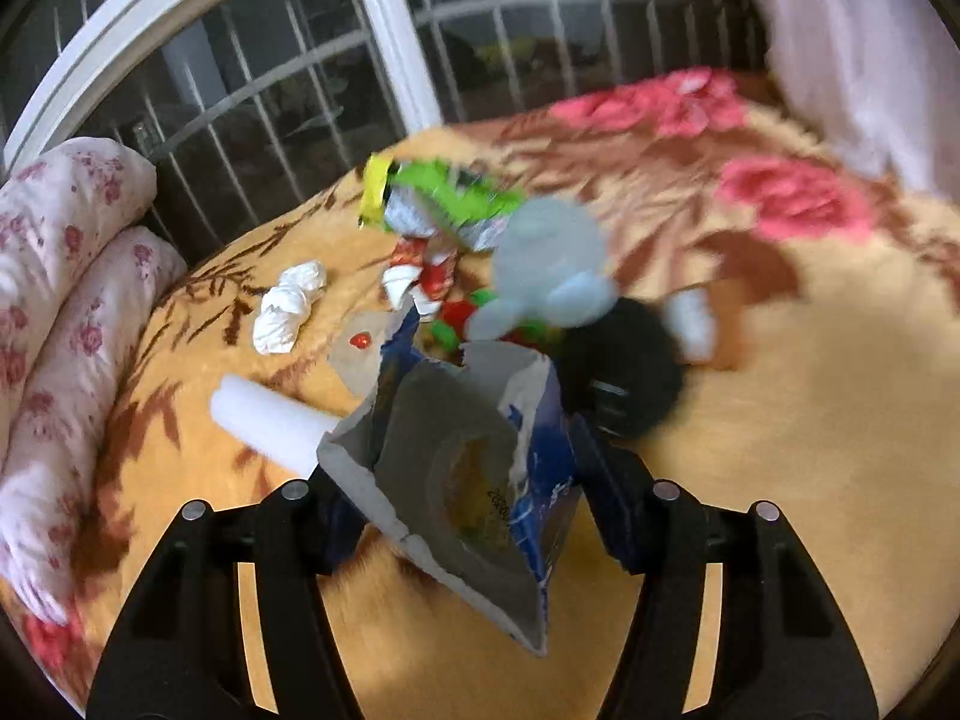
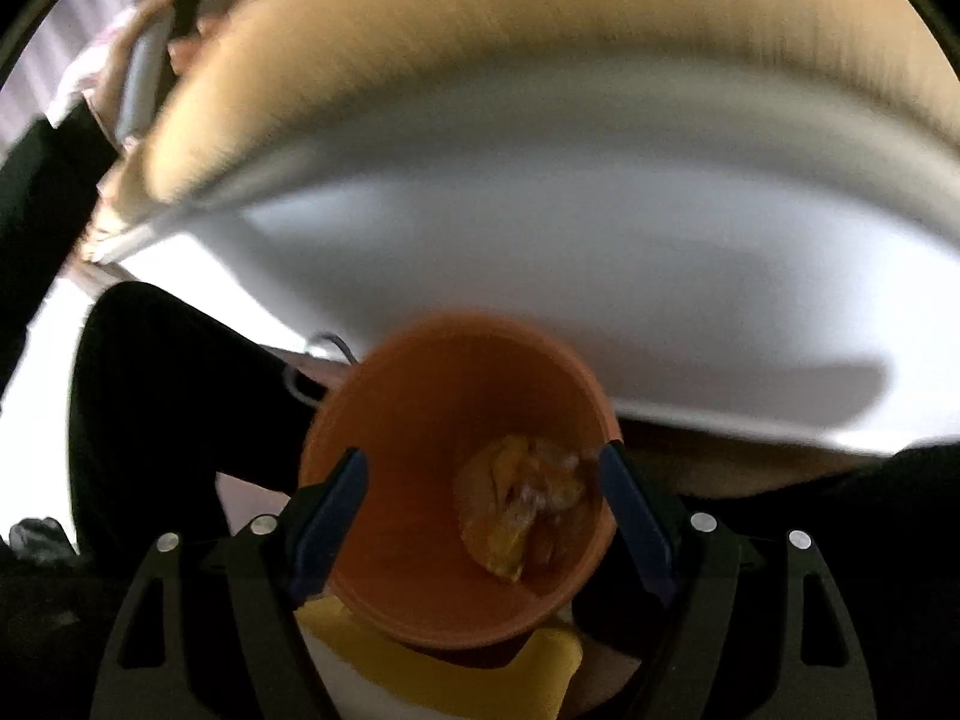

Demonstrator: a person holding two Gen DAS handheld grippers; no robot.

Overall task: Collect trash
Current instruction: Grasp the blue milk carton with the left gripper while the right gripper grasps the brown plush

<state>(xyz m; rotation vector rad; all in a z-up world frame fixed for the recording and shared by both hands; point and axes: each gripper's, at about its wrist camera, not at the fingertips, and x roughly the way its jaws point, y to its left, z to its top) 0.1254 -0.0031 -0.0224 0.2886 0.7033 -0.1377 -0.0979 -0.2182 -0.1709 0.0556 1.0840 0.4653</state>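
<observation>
Left wrist only: left gripper (image 1: 474,480) jaws clamped on a torn blue-and-silver wrapper (image 1: 468,474), held over the bed. Beyond it a trash pile (image 1: 444,252): green wrapper (image 1: 450,192), crumpled tissue (image 1: 288,306), white foam tube (image 1: 270,420) near left. Right wrist only: right gripper (image 2: 483,516) jaws apart around an orange bin (image 2: 432,420), contact unclear, yellow scrap (image 2: 522,510) inside. Bed has an orange floral blanket (image 1: 780,390); barred window (image 1: 288,78) far side.

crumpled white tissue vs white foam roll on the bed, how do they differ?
The crumpled white tissue is wrinkled and lumpy; the white foam roll is a smooth cylinder. The tissue lies fully exposed; the roll's near end is hidden behind the torn wrapper. Both are white and rest on the blanket.
</observation>
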